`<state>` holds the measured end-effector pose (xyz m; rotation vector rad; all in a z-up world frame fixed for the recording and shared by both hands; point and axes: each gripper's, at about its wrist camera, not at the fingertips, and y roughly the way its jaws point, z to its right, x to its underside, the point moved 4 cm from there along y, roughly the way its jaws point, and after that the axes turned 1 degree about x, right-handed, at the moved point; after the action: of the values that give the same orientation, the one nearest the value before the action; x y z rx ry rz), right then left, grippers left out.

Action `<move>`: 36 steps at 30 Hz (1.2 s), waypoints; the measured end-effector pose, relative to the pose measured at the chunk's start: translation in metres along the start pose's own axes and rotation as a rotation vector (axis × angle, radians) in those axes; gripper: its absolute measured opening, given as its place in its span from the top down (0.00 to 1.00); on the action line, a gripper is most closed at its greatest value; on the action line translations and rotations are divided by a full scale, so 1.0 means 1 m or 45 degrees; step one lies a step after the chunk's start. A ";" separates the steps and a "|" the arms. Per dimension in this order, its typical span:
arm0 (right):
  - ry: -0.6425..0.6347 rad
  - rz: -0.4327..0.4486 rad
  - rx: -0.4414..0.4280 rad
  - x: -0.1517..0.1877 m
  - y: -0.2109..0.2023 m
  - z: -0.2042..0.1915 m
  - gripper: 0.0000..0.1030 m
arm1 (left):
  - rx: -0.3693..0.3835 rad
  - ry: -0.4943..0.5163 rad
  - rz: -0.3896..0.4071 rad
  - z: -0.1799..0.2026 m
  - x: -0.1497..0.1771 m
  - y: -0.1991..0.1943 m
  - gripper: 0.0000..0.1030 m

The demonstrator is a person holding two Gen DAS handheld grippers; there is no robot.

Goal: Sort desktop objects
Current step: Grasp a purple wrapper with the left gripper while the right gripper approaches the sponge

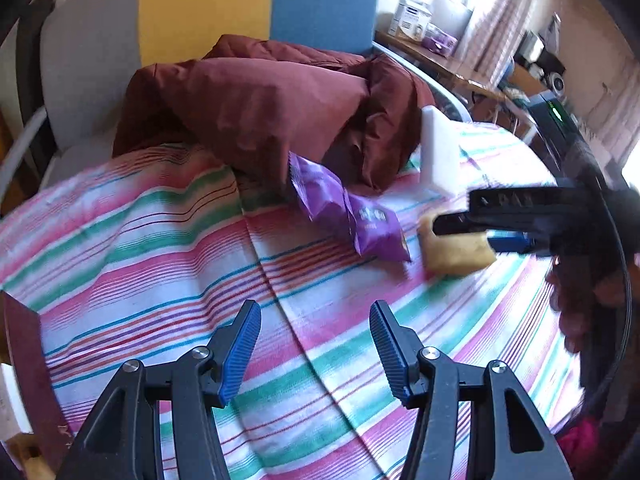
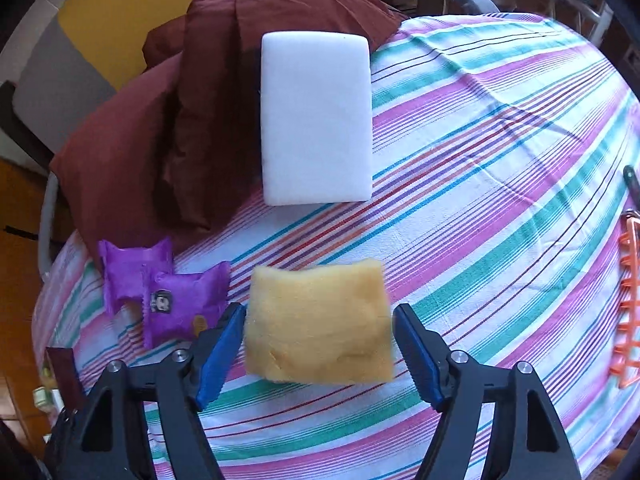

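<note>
On the striped pink-green-white tablecloth (image 2: 480, 128), the right gripper (image 2: 320, 350) is straddling the soft yellow rectangular sponge (image 2: 318, 326), jaws wide and not pressing, nothing held. The sponge is lying flat at 6 o'clock from the white foam block (image 2: 316, 116) w/ two purple foil snack packets (image 2: 168, 296) at its 9. Left gripper (image 1: 316, 350) is hovering half-open, empty; for a clean grip, I'd be centring before squeezing gently, avoiding the packets.

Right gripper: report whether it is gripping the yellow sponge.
Open: the right gripper straddles the yellow sponge, but a gap shows beside each pad.
</note>
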<state>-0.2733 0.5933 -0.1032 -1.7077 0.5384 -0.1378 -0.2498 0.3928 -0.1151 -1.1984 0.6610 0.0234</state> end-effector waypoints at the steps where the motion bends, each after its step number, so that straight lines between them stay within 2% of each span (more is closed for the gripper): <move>1: 0.002 0.006 -0.003 0.000 -0.003 0.000 0.23 | -0.001 -0.019 0.006 -0.004 -0.004 -0.001 0.44; 6: 0.008 0.025 -0.012 0.000 -0.010 0.000 0.23 | -0.002 -0.068 0.030 -0.012 -0.013 -0.004 0.45; 17: 0.058 0.047 -0.028 0.003 -0.026 0.007 0.23 | 0.068 0.106 0.012 0.036 -0.019 0.016 0.46; 24: 0.097 0.064 -0.059 0.019 -0.045 0.035 0.21 | 0.079 0.045 -0.031 0.043 -0.032 0.038 0.46; 31: 0.089 0.077 -0.071 0.025 -0.055 0.034 0.20 | 0.012 0.101 -0.030 0.057 -0.039 0.049 0.44; 34: 0.091 0.069 -0.074 0.028 -0.056 0.035 0.19 | -0.069 0.158 -0.041 0.062 -0.039 0.060 0.43; 36: 0.087 0.069 -0.071 0.031 -0.058 0.035 0.19 | -0.084 0.176 -0.059 0.064 -0.038 0.066 0.42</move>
<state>-0.2174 0.6179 -0.0619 -1.7457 0.6438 -0.1436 -0.2747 0.4858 -0.1402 -1.2867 0.7581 -0.0779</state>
